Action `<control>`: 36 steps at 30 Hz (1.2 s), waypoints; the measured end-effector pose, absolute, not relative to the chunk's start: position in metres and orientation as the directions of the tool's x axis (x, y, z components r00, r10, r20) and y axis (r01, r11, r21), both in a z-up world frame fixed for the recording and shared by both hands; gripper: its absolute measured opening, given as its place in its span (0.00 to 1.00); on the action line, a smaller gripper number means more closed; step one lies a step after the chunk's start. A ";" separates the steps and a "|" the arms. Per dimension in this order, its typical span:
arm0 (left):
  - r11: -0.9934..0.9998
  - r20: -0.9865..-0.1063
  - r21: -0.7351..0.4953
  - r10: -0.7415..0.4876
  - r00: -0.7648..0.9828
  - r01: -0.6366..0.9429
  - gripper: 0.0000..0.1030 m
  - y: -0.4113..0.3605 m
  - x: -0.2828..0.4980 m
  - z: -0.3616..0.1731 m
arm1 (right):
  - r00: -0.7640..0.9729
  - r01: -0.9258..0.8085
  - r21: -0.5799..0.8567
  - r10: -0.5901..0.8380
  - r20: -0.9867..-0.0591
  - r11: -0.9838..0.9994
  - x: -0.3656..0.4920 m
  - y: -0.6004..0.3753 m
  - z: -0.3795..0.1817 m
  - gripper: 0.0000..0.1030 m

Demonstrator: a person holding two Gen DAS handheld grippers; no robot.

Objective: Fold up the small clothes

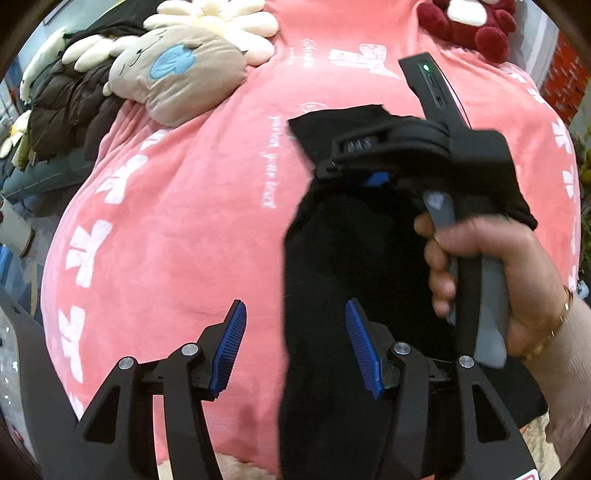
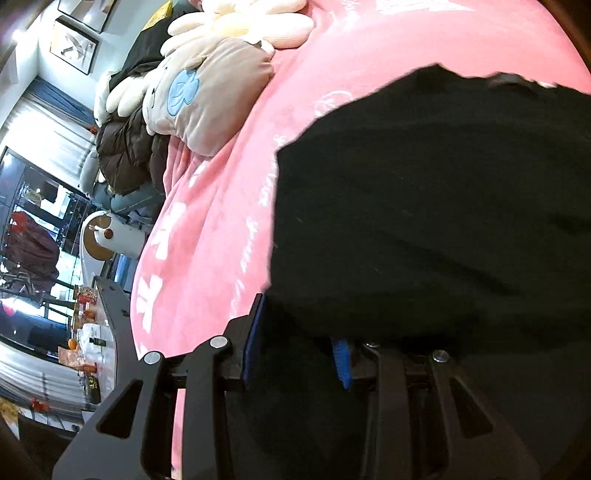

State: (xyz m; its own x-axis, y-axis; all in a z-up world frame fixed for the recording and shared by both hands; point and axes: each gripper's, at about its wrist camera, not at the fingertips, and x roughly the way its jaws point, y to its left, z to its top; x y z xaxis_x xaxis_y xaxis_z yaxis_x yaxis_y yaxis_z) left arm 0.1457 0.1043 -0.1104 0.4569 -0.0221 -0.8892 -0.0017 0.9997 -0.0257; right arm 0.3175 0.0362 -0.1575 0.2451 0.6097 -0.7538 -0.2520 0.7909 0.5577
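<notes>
A black garment [image 1: 351, 258] lies on a pink blanket [image 1: 184, 221], its left edge running down between my left gripper's pads. My left gripper [image 1: 297, 350] hangs open above that edge with nothing pinched. A hand [image 1: 517, 277] holds my right gripper [image 1: 371, 182] further back, pointing down into the cloth. In the right wrist view the black garment [image 2: 424, 221] drapes over the right finger and fills the gap of my right gripper [image 2: 298, 352]. Its pads stand a little apart, and whether they press on the cloth is hidden.
A beige plush pillow [image 1: 177, 74] and cream flower cushion [image 1: 221, 18] sit at the blanket's far left beside a dark puffer jacket [image 1: 70, 110]. A red plush [image 1: 476, 22] lies at the far right. The bed edge and a cluttered room [image 2: 55, 258] show on the left.
</notes>
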 end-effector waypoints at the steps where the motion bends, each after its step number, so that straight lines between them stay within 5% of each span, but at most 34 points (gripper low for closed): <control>1: 0.999 -0.891 -0.034 -0.024 0.453 -0.014 0.53 0.111 0.146 -0.112 | 0.232 -0.262 0.566 0.620 -0.749 0.782 0.320 0.046 -0.157 0.20; 5: 0.998 -0.894 -0.047 -0.018 0.447 -0.052 0.53 0.128 0.147 -0.114 | 0.254 -0.345 0.458 0.552 -0.795 0.819 0.321 0.090 -0.150 0.23; 9: 0.997 -0.899 -0.030 0.002 0.438 -0.067 0.53 0.130 0.149 -0.118 | 0.272 -0.465 0.338 0.495 -0.825 0.818 0.308 0.117 -0.157 0.60; 13: 0.996 -0.899 -0.053 -0.013 0.437 -0.078 0.53 0.127 0.153 -0.117 | 0.282 -0.522 0.328 0.522 -0.805 0.787 0.279 0.090 -0.134 0.59; 18: 0.997 -0.883 -0.062 -0.036 0.467 -0.041 0.54 0.108 0.165 -0.114 | 0.375 -0.331 0.391 0.500 -0.781 0.859 0.253 -0.042 -0.113 0.56; 23: 0.995 -0.863 -0.097 -0.095 0.497 0.022 0.58 0.065 0.188 -0.104 | 0.543 -0.087 0.145 0.169 -0.823 0.986 0.249 -0.176 -0.093 0.58; 36: 0.985 -0.851 -0.111 -0.164 0.499 0.134 0.60 -0.021 0.213 -0.102 | 0.463 0.051 0.294 0.238 -0.854 0.954 0.325 -0.246 -0.138 0.51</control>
